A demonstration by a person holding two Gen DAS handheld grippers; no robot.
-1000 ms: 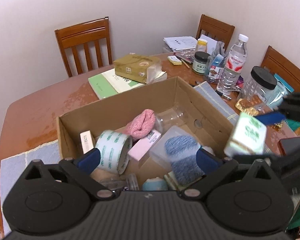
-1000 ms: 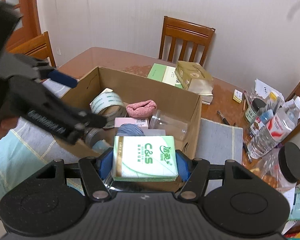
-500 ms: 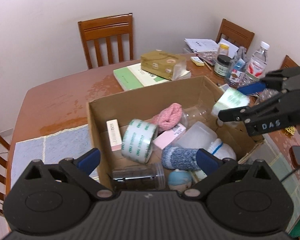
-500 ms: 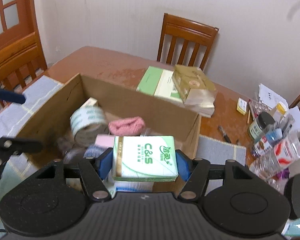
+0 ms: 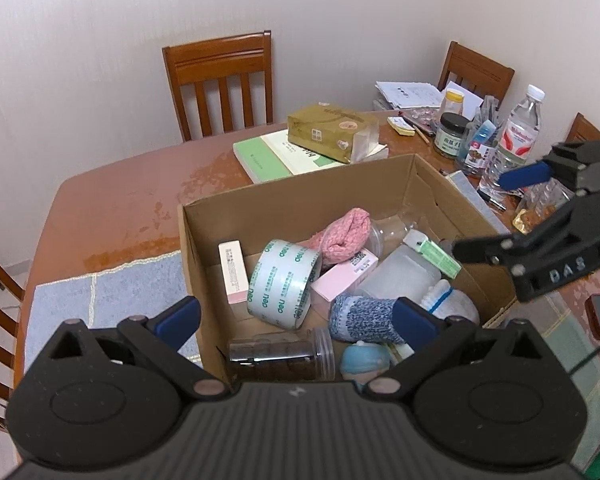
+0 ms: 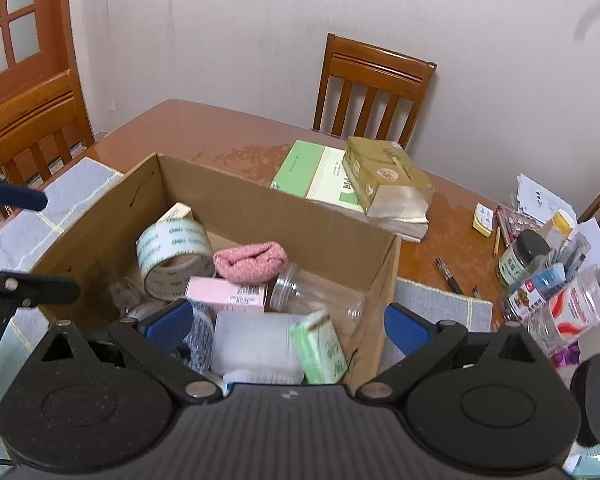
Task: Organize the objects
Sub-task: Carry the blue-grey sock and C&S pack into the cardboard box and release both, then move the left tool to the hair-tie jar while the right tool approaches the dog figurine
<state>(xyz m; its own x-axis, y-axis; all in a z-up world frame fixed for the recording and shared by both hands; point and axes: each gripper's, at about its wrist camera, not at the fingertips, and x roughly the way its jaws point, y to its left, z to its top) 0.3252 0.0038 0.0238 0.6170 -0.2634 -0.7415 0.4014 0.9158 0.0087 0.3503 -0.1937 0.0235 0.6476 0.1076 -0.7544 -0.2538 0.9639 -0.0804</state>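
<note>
Both tools apart, clamped on nothing: left tool (image 5: 296, 316) at the near left corner of the cardboard box (image 5: 296, 196), right tool (image 6: 286, 322) over its near right corner. Green tissue pack (image 6: 320, 346) inside the box, tilted on edge against the right wall beside a translucent container (image 6: 252, 338), blurred in the right wrist view. Farther in: tape roll (image 5: 286, 282), pink box (image 5: 344, 276), pink sock (image 5: 346, 232), clear jar (image 6: 312, 294). Beyond the box, on the worktop (image 5: 120, 200): green book (image 5: 268, 156), gold tissue pack (image 5: 332, 130), water bottle (image 5: 514, 140) at far right. Risk, as a judgement: pack likely unsettled, may topple onto the container; reaching toward the crowded far right could knock the bottle over.
</note>
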